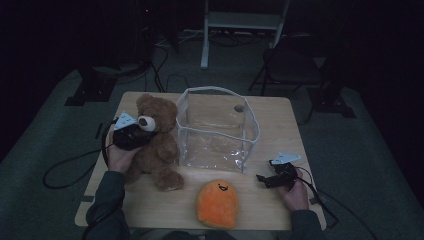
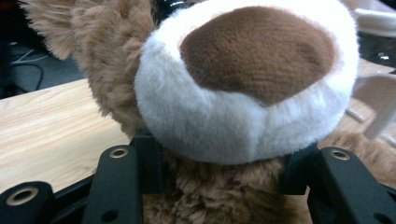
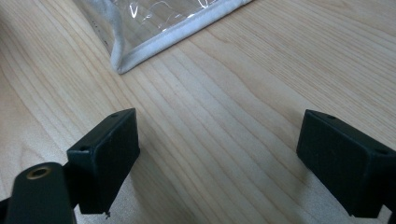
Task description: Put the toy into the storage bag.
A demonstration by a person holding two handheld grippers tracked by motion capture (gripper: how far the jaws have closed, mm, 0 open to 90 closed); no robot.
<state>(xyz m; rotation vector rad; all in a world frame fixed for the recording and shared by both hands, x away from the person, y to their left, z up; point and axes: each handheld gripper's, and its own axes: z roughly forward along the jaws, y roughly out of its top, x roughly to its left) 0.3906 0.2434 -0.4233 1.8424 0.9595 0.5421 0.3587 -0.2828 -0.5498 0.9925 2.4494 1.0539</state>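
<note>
Far left of wooden table (image 1: 260, 200): left gripper (image 1: 134, 131) held level in left hand (image 1: 120, 152), jaws closed on brown teddy bear (image 1: 155, 142) just under its white muzzle (image 2: 243, 88). In left gripper view, black pads pressed into fur at neck from both sides, muzzle bulging over them. Teddy bear seated upright at table's left part, head tilted toward gripper, feet toward near edge, right flank just beside clear bag.

Centre: clear plastic bag (image 1: 217, 130) with white trim, standing open-topped, nothing noted inside. One bottom corner of clear plastic bag (image 3: 154, 32) seen in right gripper view, flat on wood.

Near edge, slightly right of centre: orange plush toy (image 1: 217, 202) with small dark face, lying on table, apart from teddy bear's foot and from bag.

Right: right gripper (image 1: 272, 177) held low over table in right hand (image 1: 295, 192), pointed toward bag's near right corner. Jaws spread wide, bare wood between them, nothing pinched.
</note>
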